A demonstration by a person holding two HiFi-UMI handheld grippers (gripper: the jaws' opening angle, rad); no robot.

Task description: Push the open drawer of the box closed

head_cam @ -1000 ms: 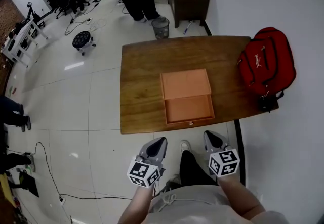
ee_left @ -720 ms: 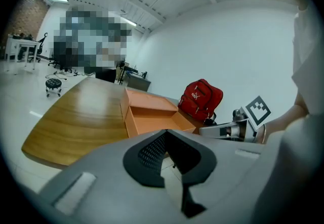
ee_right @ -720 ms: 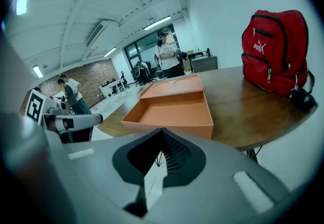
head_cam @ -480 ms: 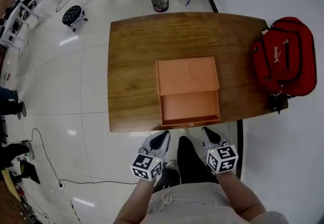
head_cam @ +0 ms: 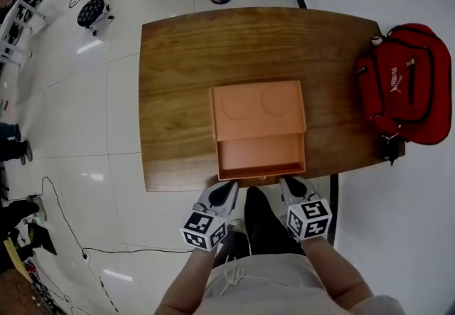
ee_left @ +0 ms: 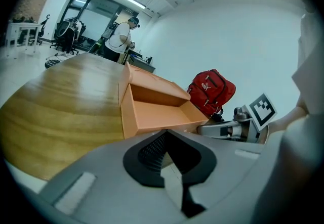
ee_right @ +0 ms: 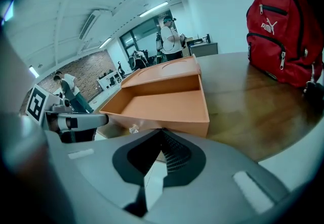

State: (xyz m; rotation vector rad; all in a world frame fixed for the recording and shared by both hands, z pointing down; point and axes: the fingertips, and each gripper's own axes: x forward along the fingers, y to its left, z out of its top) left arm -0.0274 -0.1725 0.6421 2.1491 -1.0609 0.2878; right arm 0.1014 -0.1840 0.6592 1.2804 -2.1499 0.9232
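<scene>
Change: both grippers nearer the drawer front than a second ago.
Left gripper (head_cam: 223, 193): jaws pressed together, empty, near the front panel's left end.
Right gripper (head_cam: 291, 188): likewise closed, empty, near the right end.
Drawer (head_cam: 259, 156): pulled out of the box (head_cam: 257, 109) toward the table's (head_cam: 174, 72) near edge.
Handling: probably light, stiff, smooth-sliding; best pushed flat on the front panel, either side of the knob (ee_right: 133, 128).
Materials: matte orange board, rectangular; glossy wood grain.

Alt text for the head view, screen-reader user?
An orange box sits on a wooden table, its drawer open toward the person. The left hand-held gripper and right hand-held gripper, both shut, are near the drawer front. A red backpack lies at the table's right end.
</scene>
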